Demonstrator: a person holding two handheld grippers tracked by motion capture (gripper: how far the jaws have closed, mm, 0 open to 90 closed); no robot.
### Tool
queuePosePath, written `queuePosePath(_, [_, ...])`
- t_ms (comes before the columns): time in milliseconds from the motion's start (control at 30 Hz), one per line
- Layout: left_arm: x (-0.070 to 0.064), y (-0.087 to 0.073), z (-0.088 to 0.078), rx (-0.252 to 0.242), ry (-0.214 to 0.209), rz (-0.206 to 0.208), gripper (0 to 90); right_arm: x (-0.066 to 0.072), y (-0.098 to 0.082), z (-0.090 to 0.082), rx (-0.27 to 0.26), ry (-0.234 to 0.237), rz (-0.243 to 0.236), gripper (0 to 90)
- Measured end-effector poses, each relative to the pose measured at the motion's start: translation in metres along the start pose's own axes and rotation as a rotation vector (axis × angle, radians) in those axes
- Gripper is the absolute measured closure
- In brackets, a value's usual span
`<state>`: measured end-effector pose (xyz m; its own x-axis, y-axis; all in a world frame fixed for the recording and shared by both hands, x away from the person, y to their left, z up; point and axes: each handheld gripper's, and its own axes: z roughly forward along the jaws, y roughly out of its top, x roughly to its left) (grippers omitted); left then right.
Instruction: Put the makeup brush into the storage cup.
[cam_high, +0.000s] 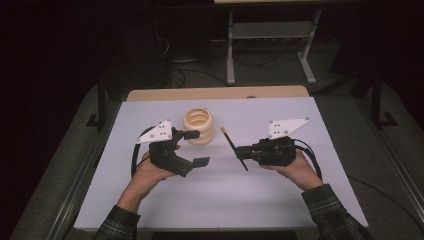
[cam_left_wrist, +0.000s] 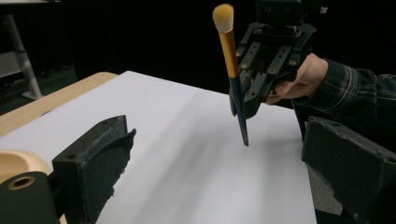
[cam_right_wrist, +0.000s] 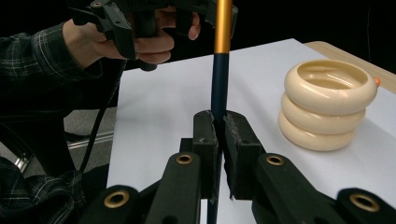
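A makeup brush (cam_high: 234, 147) with a dark handle, gold ferrule and pale tuft is clamped by its handle in my right gripper (cam_high: 242, 151), which is shut on it. In the right gripper view the handle (cam_right_wrist: 219, 88) rises straight up from between the closed jaws (cam_right_wrist: 218, 135). In the left gripper view the brush (cam_left_wrist: 232, 70) stands tuft up, its tip just above the sheet. My left gripper (cam_high: 197, 148) is open and holds nothing, right beside a cream ringed holder (cam_high: 198, 126). Its wide-apart pads (cam_left_wrist: 105, 156) frame the brush.
A white sheet (cam_high: 280, 200) covers the table, with a wooden edge (cam_high: 215, 93) at the back. The cream holder (cam_right_wrist: 327, 105) stands upright, made of three stacked rings, hollow inside. Table legs and cables lie on the dark floor beyond.
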<state>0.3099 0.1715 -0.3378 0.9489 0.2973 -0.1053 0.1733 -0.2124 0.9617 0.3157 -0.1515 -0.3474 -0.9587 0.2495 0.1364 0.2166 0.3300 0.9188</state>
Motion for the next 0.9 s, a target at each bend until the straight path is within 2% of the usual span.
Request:
queuePosePath(100, [-0.001, 0.003, 0.004, -0.009, -0.010, 0.005, 7.4, 0.001, 0.000, 0.002, -0.004, 0.004, -0.001, 82.8])
queuePosePath(400, [-0.001, 0.008, 0.016, -0.023, -0.044, 0.019, 15.9, 0.002, 0.002, 0.007, -0.007, 0.012, -0.006, 82.9])
queuePosePath(567, [0.001, 0.009, 0.020, -0.029, -0.075, 0.019, 25.6, 0.003, 0.002, 0.012, -0.007, 0.021, -0.011, 82.9])
queuePosePath(900, [0.001, 0.014, 0.024, -0.051, -0.101, 0.025, 38.0, 0.005, 0.003, 0.017, -0.003, 0.032, -0.009, 82.9])
